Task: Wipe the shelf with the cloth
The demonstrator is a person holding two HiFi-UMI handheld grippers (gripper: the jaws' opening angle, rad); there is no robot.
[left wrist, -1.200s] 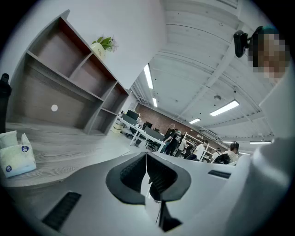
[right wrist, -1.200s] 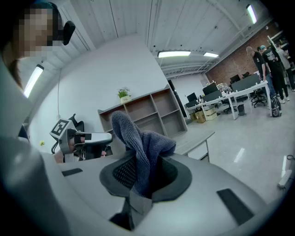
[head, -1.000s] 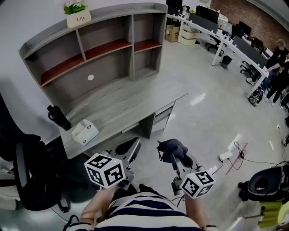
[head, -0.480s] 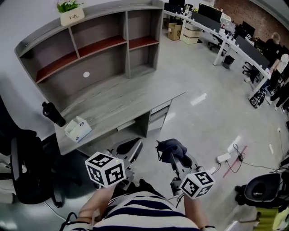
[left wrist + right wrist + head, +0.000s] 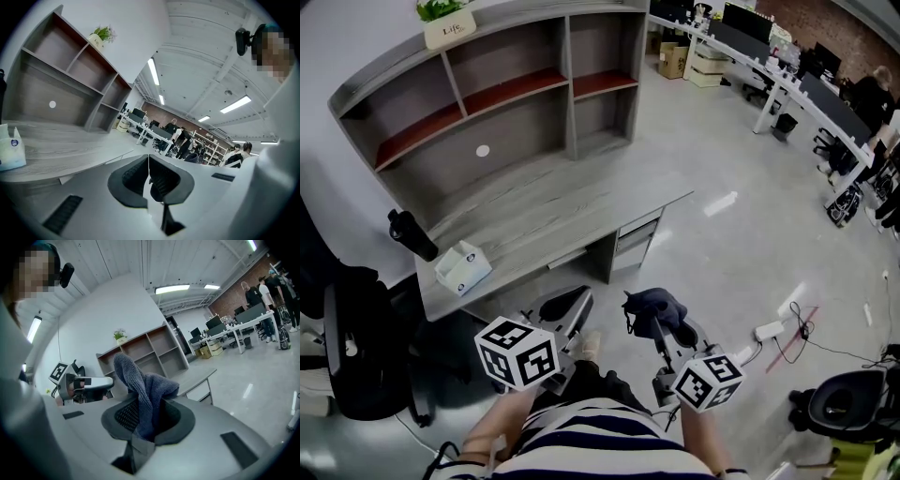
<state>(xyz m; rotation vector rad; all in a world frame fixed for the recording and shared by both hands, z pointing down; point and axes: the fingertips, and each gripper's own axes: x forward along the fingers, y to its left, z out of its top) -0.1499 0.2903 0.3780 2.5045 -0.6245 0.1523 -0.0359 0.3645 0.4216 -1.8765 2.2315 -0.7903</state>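
At six o'clock from the grey wooden shelf [image 5: 516, 131], right tool [image 5: 148, 405] clamps a crumpled dark-blue cloth [image 5: 140, 380]; left tool [image 5: 149, 176] is closed, empty.

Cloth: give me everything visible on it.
The cloth is dark blue-grey, knitted-looking fabric, bunched and crumpled. It is clamped between the jaws of the right hand-held gripper, with its free end standing up above them. It is held in the air in front of the desk, touching nothing else.

Glossy grey floor [image 5: 741, 234], white desks [image 5: 769, 75], seemingly brick wall [image 5: 834, 28], ceiling strip lights [image 5: 153, 71]
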